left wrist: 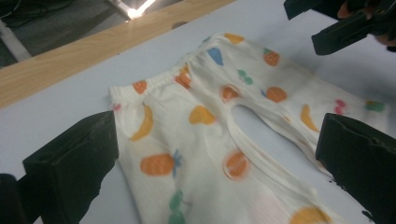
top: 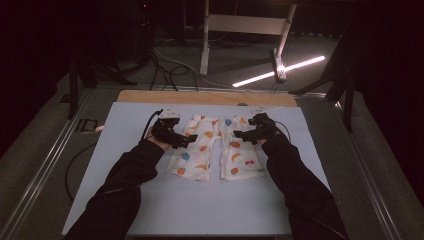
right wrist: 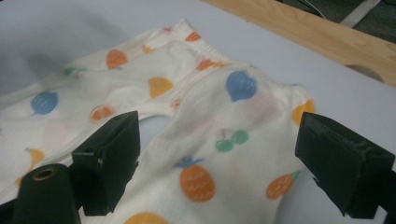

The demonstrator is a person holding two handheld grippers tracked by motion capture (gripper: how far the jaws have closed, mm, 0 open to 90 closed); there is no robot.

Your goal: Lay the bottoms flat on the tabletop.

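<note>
White toddler pants [top: 216,150] printed with coloured fruit lie flat on the pale mat [top: 210,205], waistband at the far end and legs toward me. My left gripper [top: 185,142] hovers at the left side of the waistband, its jaws wide apart and empty. In the left gripper view the pants [left wrist: 187,116] spread below the open left gripper [left wrist: 217,140], and the right gripper [left wrist: 345,25] shows at the top right. My right gripper [top: 240,134] stands open over the right side of the waistband. In the right gripper view the pants [right wrist: 196,93] lie under the open right gripper [right wrist: 222,135].
A wooden table edge [top: 205,96] runs behind the mat. Beyond it on the dark floor are cables [top: 165,65], a white metal stand [top: 240,25] and a bright light strip [top: 280,71]. Dark sleeves [top: 125,185] come in from the bottom.
</note>
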